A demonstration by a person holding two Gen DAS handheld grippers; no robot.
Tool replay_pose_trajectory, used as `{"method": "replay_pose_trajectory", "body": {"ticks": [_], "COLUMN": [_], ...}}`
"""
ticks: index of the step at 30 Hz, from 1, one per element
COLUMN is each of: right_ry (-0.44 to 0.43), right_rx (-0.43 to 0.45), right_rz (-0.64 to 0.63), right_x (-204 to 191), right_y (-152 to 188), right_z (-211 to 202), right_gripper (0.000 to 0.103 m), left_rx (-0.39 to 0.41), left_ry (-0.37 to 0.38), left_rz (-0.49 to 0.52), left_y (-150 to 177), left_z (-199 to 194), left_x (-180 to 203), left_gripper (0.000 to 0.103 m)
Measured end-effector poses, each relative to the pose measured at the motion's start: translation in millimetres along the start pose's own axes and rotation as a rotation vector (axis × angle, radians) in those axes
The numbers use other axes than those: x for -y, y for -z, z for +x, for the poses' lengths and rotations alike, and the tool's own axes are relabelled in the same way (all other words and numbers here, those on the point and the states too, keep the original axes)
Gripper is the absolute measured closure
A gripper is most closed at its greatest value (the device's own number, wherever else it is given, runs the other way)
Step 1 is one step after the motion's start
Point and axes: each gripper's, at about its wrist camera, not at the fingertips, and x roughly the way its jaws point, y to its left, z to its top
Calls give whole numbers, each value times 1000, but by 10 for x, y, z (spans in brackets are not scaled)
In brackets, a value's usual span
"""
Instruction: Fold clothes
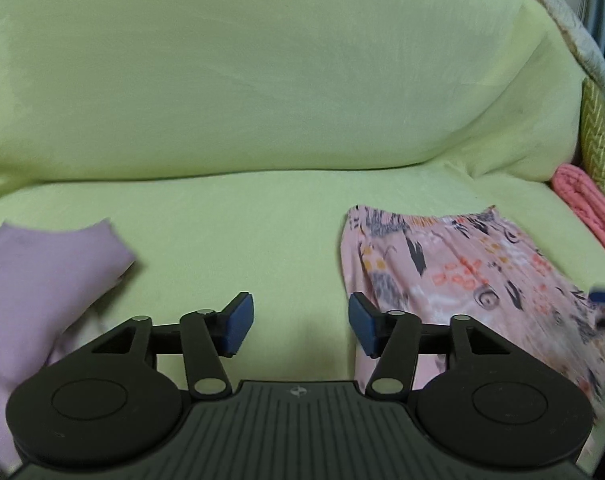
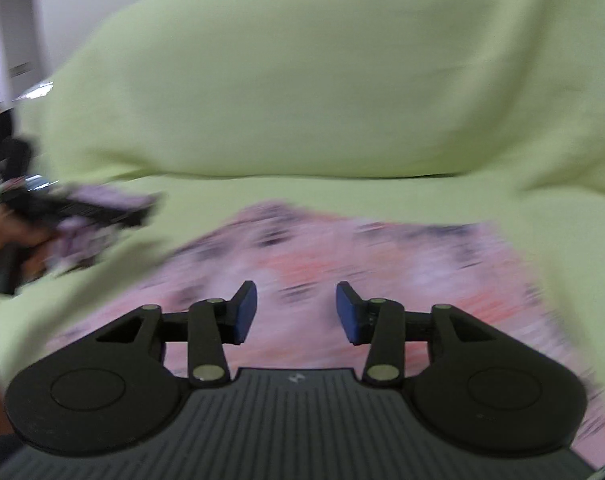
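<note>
A pink patterned garment lies spread on the seat of a sofa under a light green cover. My left gripper hangs open over bare green seat just left of that garment, nothing between its blue pads. A lilac garment lies crumpled at the left. In the blurred right wrist view my right gripper is open above the pink patterned garment, its jaws apart and holding nothing. The left gripper and a hand show at the left, over the lilac cloth.
A rolled coral-pink cloth and green patterned cushions sit at the sofa's right end. The green backrest rises behind the seat. A strip of bare seat separates the two garments.
</note>
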Motion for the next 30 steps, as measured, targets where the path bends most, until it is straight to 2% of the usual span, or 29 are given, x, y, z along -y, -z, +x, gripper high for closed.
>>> {"method": "replay_pose_trajectory", "body": {"ticks": [3, 7, 13, 15, 19, 23, 25, 27, 30], "right_ry": [-82, -148, -121, -93, -13, 19, 16, 14, 7], "right_rx": [-37, -107, -161, -166, -169, -129, -123, -113, -92], "right_rz": [-52, -131, -261, -288, -368, -445, -443, -430, -422], "right_x": [-687, -1479, -2273, -2431, -2590, -2701, -2663, -2594, -2515], "right_y": [148, 315, 530, 586, 670, 752, 758, 747, 736], "right_z": [-31, 162, 606, 715, 938, 920, 900, 871, 809], "right_gripper": [60, 60, 60, 60, 60, 62, 72, 94, 99], "left_rx": [-19, -29, -48, -51, -40, -32, -36, -40, -39], "left_ry": [14, 39, 79, 87, 107, 133, 149, 163, 182], "left_rz": [21, 25, 83, 106, 122, 121, 125, 123, 93], "left_y": [83, 115, 100, 94, 85, 70, 48, 12, -72], "left_z": [-149, -265, -272, -255, -203, -119, -56, 24, 169], "left_x": [-31, -92, -61, -44, -56, -84, -86, -80, -62], "left_gripper": [48, 47, 43, 38, 37, 33, 33, 33, 29]}}
